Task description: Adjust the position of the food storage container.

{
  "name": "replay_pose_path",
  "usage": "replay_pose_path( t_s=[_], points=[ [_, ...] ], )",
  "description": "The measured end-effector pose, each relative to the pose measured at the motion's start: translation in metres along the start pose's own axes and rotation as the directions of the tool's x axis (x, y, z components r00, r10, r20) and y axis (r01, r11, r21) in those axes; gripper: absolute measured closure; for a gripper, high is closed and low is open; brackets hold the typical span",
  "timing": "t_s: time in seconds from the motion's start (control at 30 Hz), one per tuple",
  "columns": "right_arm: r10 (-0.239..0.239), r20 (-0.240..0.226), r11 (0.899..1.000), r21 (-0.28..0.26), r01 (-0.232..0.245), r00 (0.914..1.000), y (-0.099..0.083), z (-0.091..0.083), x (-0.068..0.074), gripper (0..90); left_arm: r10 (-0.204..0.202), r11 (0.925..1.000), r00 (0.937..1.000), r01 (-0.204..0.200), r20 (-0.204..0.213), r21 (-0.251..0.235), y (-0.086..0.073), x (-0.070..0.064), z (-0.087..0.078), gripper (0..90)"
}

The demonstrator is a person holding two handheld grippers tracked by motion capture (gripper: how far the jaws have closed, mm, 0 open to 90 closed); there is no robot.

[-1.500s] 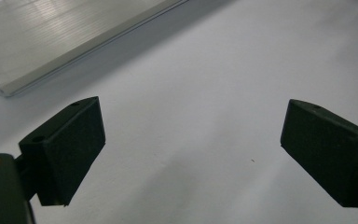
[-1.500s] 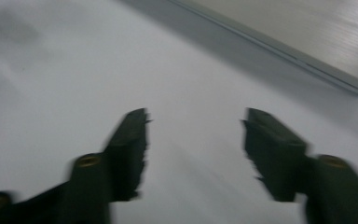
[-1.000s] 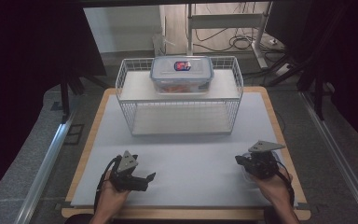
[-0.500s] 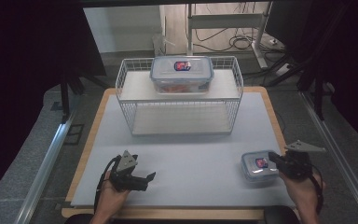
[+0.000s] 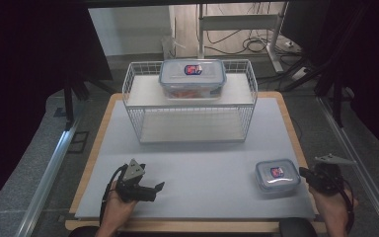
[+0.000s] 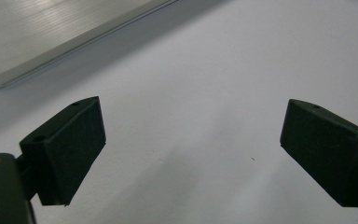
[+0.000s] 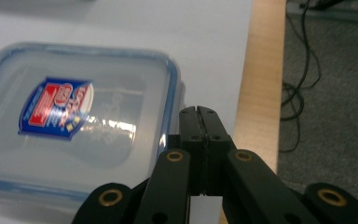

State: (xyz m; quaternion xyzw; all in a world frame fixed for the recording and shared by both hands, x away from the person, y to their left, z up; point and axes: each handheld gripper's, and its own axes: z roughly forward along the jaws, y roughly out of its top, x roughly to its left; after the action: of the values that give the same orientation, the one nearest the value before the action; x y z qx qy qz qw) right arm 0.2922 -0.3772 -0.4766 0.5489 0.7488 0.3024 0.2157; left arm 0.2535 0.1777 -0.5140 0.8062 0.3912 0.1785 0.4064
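The small box [image 5: 276, 175] is lying at the lower right of the high view, on the white mat [image 5: 202, 163] of the desk [image 5: 96, 148], well apart from the wire rack [image 5: 190, 106] in the upper middle, whose top shelf is carrying a larger box [image 5: 192, 79].

The right tool [image 5: 303, 173] is sitting just beside the small box's right edge, with its jaws clenched on nothing. In the right gripper view they are pressing flat against each other, next to the box's blue-rimmed lid [image 7: 74, 116]. The left tool [image 5: 158, 186] is resting at the lower left, released, its jaws standing wide apart over bare mat.

The step in hand is probably taking hold of the small box. To do that well, the right tool should be opening first, then coming in level so that one jaw is going over the lid rim and the other under it, or both are straddling a corner. A shallow bite on the smooth plastic could be slipping. The left tool may be needed to steady the far side.

What the small box is holding is hard to make out through the frosted lid. Its near and left edges are being cut off in the right gripper view. Whether the tool tip is touching the box cannot be told. The orange contents of the larger box are blurred.
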Motion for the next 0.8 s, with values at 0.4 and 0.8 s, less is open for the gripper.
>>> replay_pose_path(
  t_s=[0.4, 0.8],
  points=[
    [-0.029, -0.086, 0.999, 0.021, 0.03, 0.9959, 0.001, 0.005, 0.023, 89.6, 0.001, 1.0, 1.0, -0.001, 0.006, 0.007, 0.0, -0.001, 0.002, 6.2],
    [-0.078, -0.188, 0.996, 0.015, 0.082, 0.979, 0.008, 0.017, 0.058, 89.5, -0.007, 0.9998, 0.9998, 0.007, 0.017, 0.017, 0.0, -0.001, 0.004, 6.2]
  ],
)
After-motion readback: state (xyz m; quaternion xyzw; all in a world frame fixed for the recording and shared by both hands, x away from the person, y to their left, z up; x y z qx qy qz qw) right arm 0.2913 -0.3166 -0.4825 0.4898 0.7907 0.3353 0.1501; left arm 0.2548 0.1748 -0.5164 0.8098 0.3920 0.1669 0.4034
